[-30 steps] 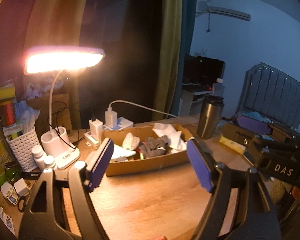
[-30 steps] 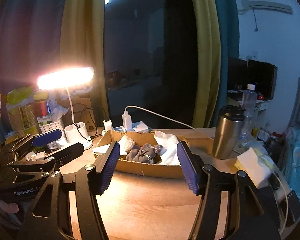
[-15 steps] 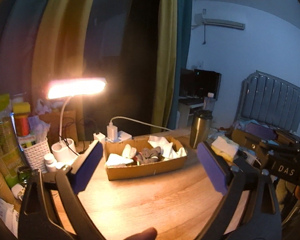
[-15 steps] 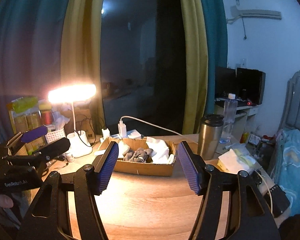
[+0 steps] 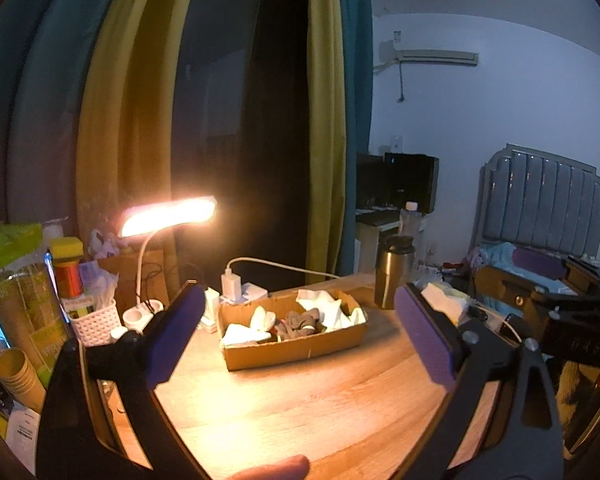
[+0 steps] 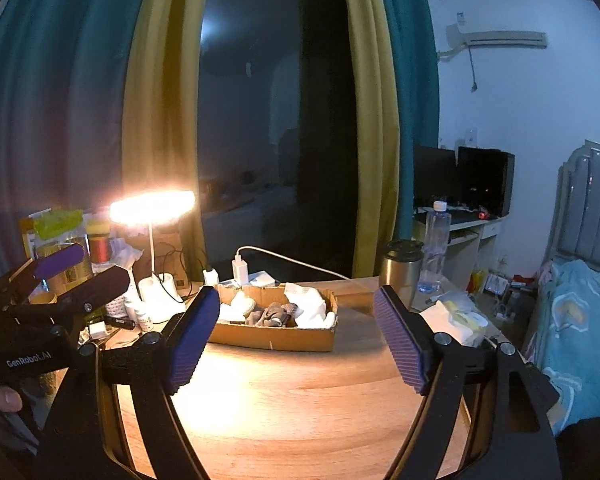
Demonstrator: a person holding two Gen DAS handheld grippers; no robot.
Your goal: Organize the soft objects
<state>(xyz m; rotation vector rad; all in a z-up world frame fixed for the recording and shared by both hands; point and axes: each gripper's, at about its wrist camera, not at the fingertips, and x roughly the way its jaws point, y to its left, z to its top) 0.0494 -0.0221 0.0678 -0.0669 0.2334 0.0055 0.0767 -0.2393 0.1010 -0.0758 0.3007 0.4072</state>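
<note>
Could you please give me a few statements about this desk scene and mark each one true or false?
1. Both the left gripper and the right gripper are open and hold nothing. True.
2. The cardboard box is empty. False: it holds white cloths and a grey sock.
3. The desk lamp is lit. True.
4. The metal tumbler lies on its side. False: it stands upright beside the box.
5. The tumbler's lid is off. False: it is on.

Brown cardboard box (image 5: 292, 350) with white and grey socks (image 5: 300, 318); purple ribbed pads (image 6: 400, 344); warm wooden worktop (image 6: 300, 408); yellow and teal curtains (image 6: 148, 100); silver tumbler (image 6: 400, 276).
</note>
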